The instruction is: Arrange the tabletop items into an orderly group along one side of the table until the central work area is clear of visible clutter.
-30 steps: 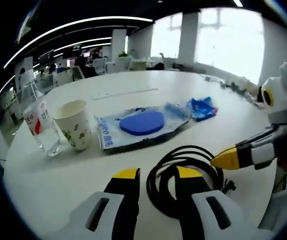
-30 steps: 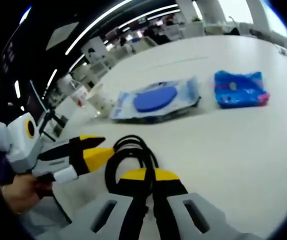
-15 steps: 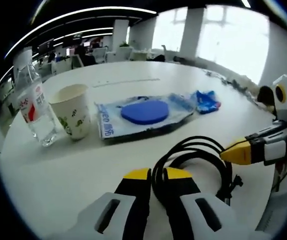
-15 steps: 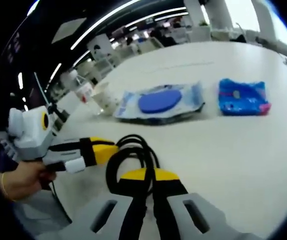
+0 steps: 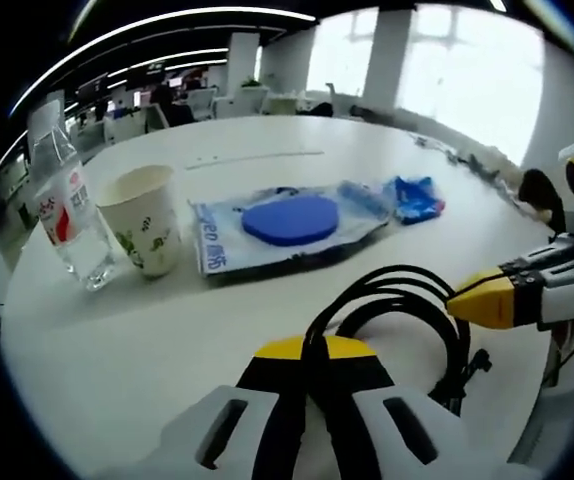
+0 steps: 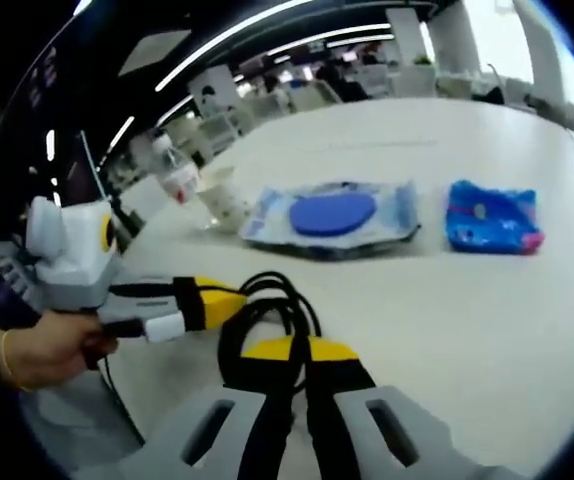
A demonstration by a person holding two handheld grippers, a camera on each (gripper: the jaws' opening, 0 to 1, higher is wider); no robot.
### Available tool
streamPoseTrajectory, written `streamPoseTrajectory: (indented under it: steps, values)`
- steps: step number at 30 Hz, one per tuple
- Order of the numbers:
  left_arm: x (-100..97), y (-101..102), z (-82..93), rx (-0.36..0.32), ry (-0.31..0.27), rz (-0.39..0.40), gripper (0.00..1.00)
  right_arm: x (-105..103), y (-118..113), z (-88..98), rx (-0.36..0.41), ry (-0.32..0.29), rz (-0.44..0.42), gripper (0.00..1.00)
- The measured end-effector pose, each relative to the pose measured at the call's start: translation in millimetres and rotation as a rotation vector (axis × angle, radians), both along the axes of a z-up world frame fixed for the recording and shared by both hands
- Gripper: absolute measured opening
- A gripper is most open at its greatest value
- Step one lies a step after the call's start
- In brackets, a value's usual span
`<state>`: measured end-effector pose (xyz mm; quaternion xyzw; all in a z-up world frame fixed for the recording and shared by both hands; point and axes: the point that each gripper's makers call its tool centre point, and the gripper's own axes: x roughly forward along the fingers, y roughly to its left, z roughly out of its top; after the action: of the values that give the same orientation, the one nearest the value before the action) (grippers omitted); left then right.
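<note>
A coiled black cable [image 5: 407, 310] lies on the white table [image 5: 167, 330] close to me. My left gripper [image 5: 312, 348] is shut on a strand of it at the coil's near side. My right gripper [image 5: 472, 300] comes in from the right, jaws together at the coil's right edge. In the right gripper view my right gripper [image 6: 300, 350] is shut on the cable [image 6: 267, 310], and the left gripper [image 6: 217, 298], held by a hand [image 6: 47, 350], touches the coil from the left.
Further back stand a water bottle [image 5: 67, 210] and a paper cup [image 5: 147, 230], side by side. A clear bag with a blue disc [image 5: 287, 225] lies mid-table, and a blue packet [image 5: 417, 197] to its right. The bag [image 6: 332, 215] and packet [image 6: 492, 215] lie flat.
My left gripper's jaws, apart a second ago, have shut on the cable. The right gripper stays shut at the coil. Both cameras have shifted slightly.
</note>
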<state>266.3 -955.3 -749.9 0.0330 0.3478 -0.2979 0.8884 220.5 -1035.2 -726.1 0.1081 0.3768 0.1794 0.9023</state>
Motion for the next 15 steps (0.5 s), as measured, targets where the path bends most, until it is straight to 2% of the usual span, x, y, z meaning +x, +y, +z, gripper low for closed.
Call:
streamPoseTrajectory:
  steps: [3, 6, 10, 15]
  values:
    - [-0.5, 2.8, 7.3, -0.009, 0.003, 0.004, 0.03, -1.1, 1.5, 7.3, 0.047, 0.010, -0.003, 0.00]
    - [1.2, 4.1, 19.7, -0.042, -0.010, 0.010, 0.03, -0.9, 2.5, 16.6, 0.052, -0.008, 0.007, 0.00]
    - [1.8, 3.3, 27.4, -0.034, -0.029, 0.007, 0.03, -0.6, 5.3, 28.1, 0.059, -0.031, 0.021, 0.00]
    - [2.6, 0.4, 39.8, -0.064, -0.035, 0.011, 0.03, 0.1, 0.4, 36.8, 0.057, -0.052, 0.020, 0.00]
